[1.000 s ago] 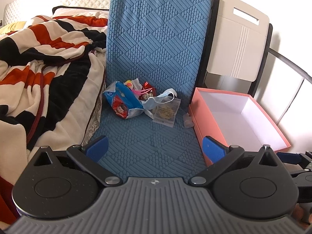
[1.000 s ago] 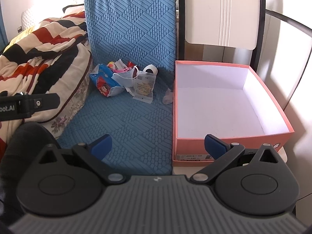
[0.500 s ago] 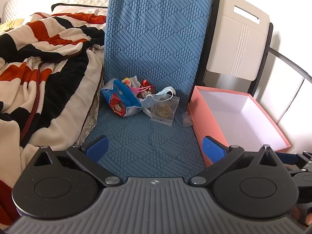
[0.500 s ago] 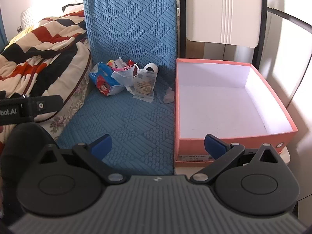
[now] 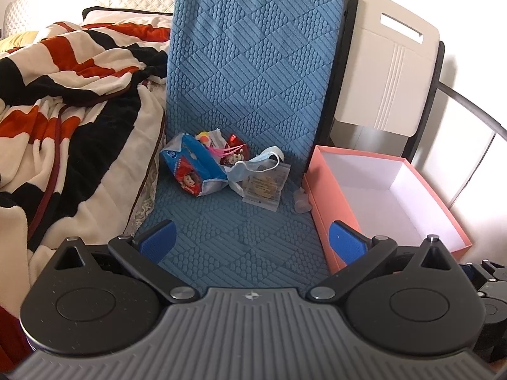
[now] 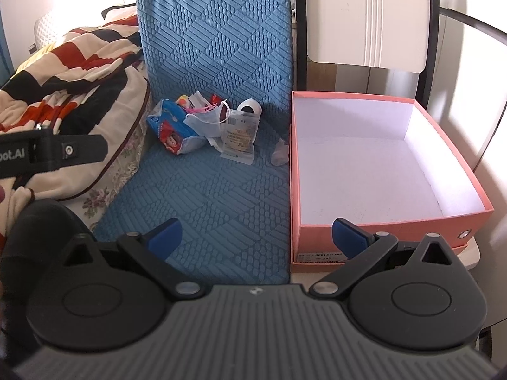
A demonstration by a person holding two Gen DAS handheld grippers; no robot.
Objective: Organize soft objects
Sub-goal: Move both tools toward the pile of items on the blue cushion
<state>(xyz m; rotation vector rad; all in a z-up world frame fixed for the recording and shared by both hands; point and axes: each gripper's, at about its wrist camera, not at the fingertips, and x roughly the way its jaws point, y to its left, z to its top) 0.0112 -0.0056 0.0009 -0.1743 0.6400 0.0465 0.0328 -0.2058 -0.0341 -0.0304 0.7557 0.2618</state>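
Observation:
A small pile of soft items lies at the back of a blue quilted mat: a blue printed pouch, a light blue face mask, a clear packet and a small clear piece. The same pile shows in the right wrist view, with the pouch and the packet. An open pink box with a white inside stands right of the mat; it also shows in the right wrist view. My left gripper is open and empty over the mat. My right gripper is open and empty, near the box's front left corner.
A striped red, black and cream blanket is heaped on the left. A cream folding chair back stands behind the box. The mat's upright part rises behind the pile. A small white roll sits behind the packet.
Both grippers have moved a little forward toward the pile and the box. Both stay open and empty. Nothing on the mat has moved.

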